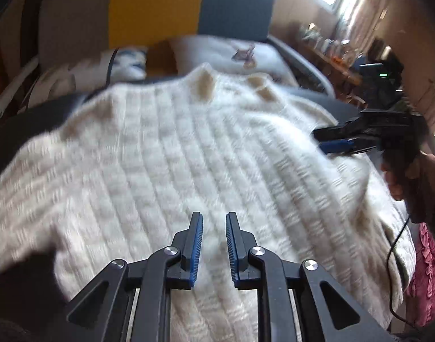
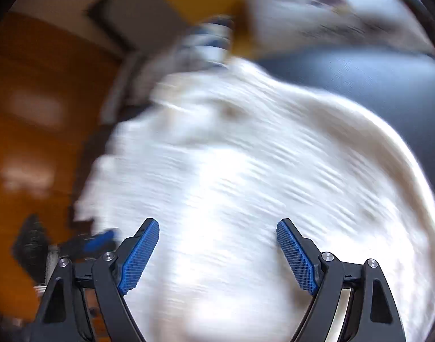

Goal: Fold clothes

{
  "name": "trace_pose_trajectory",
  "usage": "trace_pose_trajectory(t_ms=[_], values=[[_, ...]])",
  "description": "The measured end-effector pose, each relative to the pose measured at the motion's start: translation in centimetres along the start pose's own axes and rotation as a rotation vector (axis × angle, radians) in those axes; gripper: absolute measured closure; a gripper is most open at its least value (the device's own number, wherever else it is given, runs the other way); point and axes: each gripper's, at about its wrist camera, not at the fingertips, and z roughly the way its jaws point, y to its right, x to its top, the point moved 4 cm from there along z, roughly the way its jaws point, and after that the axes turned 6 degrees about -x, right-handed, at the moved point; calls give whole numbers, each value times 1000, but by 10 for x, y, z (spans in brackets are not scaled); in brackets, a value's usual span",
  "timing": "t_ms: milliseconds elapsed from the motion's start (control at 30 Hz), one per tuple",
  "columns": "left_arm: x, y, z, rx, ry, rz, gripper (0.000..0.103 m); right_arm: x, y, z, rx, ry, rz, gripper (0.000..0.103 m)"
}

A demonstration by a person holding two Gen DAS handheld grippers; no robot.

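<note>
Two grippers above cream knit sweater (image 1: 166, 154) spread flat over dark bed for folding: left gripper (image 1: 214, 222) narrowly parted, holding nothing; right gripper (image 2: 217, 229) spread wide, empty, likely seeking an edge.

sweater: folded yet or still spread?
Spread. The white knit sweater lies flat across the dark seat, no visible fold.

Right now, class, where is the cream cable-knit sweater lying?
In the left wrist view, the cream cable-knit sweater lies spread over the dark bed cover, just below the white pillow.
</note>
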Motion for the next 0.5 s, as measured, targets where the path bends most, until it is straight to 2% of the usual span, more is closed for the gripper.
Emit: trace_pose_trajectory(t_ms=[100,233,333,433,500], values=[[-13,-5,-27,-22,36,-51,87,-17,-1,-36,77,115,28,21],[-47,-29,-80,-67,86,-165,85,-75,-15,-87,108,198,-49,21],[-83,-45,-105,-30,71,-203,84,-131,-16,-108,50,220,-98,21],[-118,-59,-117,15,46,-224,83,-178,-15,-111,-61,226,-144,21],[-138,-66,-116,49,23,-241,83,-201,-14,-106,-130,228,-168,28]])
